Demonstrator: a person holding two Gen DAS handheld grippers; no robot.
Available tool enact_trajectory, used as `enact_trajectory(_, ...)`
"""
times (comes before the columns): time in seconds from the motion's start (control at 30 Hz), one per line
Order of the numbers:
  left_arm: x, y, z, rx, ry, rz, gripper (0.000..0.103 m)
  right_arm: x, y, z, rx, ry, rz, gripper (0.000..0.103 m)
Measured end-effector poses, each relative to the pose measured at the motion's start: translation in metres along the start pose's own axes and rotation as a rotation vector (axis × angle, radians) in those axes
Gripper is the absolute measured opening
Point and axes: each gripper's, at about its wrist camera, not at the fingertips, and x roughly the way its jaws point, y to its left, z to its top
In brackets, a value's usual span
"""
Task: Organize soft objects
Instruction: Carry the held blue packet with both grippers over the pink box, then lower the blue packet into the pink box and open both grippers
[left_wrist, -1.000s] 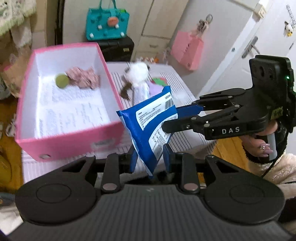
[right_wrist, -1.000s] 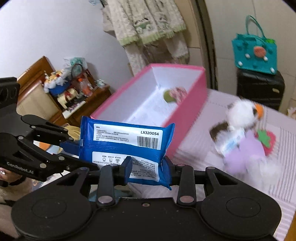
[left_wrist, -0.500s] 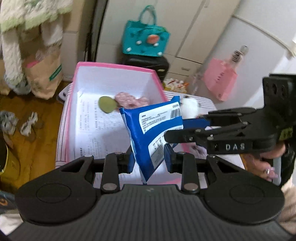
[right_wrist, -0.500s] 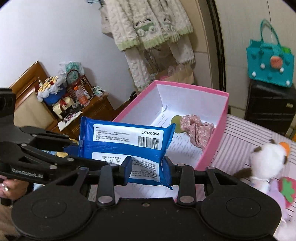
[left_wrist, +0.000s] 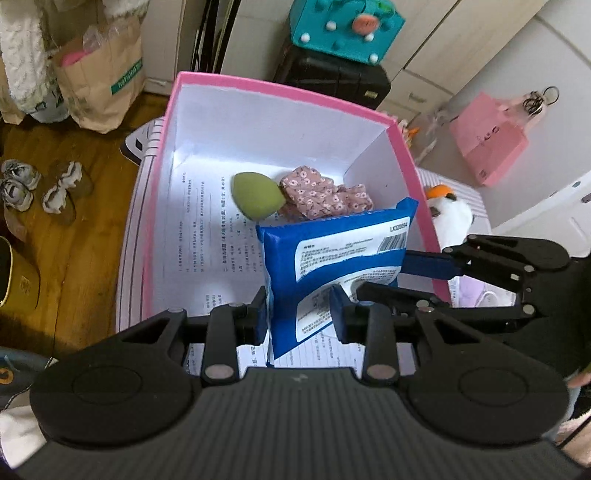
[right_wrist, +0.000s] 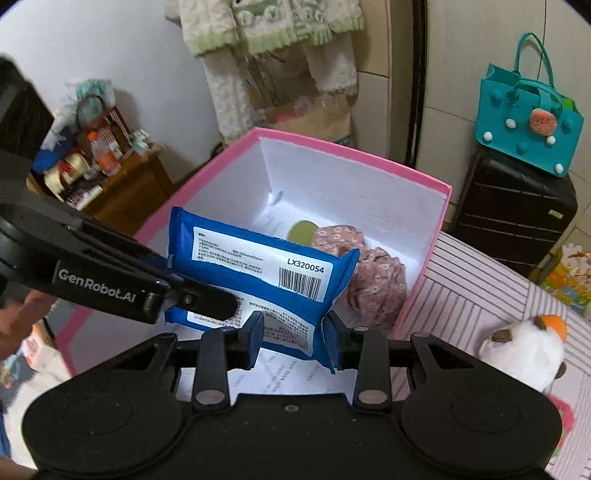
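The blue wipes pack (left_wrist: 334, 258) is hanging over the pink box (left_wrist: 280, 90), each hand-held gripper, left (left_wrist: 300, 312) easing open and right (right_wrist: 293, 328) pinching one end, so an uneven release could be tipping it onto the rim.

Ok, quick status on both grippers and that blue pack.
Left gripper and right gripper both on the blue plastic wipes pack, left jaws just easing open. Pack over the pink cardboard box. Nothing blocking.
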Motion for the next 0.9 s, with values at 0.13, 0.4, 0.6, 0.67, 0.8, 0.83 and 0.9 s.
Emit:
enact_trajectory(0.13,0.007,-0.006,0.006,0.034,0.032,0.028,0.035,0.006,0.005,0.002,-0.050,0.053,-0.045,0.041)
enact_trajectory(0.4,0.029,-0.008,0.011,0.094,0.052,0.113,0.040,0.012,0.012,0.006,-0.126,0.066,-0.119,0.041)
enact_trajectory(0.6,0.039,-0.011,0.011,0.144,0.011,0.170,0.037,0.014,0.015,0.005,-0.146,0.038,-0.154,0.040)
enact_trajectory(0.67,0.037,-0.013,0.010,0.151,-0.019,0.200,0.037,0.009,0.018,0.004,-0.170,0.010,-0.205,0.040)
enact_trajectory(0.8,0.024,-0.017,0.007,0.169,-0.055,0.205,0.041,-0.004,0.009,0.002,-0.131,-0.013,-0.168,0.040)
enact_trajectory(0.83,0.020,-0.018,0.006,0.174,-0.069,0.209,0.041,-0.009,0.007,0.001,-0.124,-0.027,-0.163,0.040)
enact_trajectory(0.9,0.013,-0.021,0.004,0.191,-0.105,0.228,0.041,-0.014,0.006,-0.001,-0.112,-0.048,-0.153,0.040)
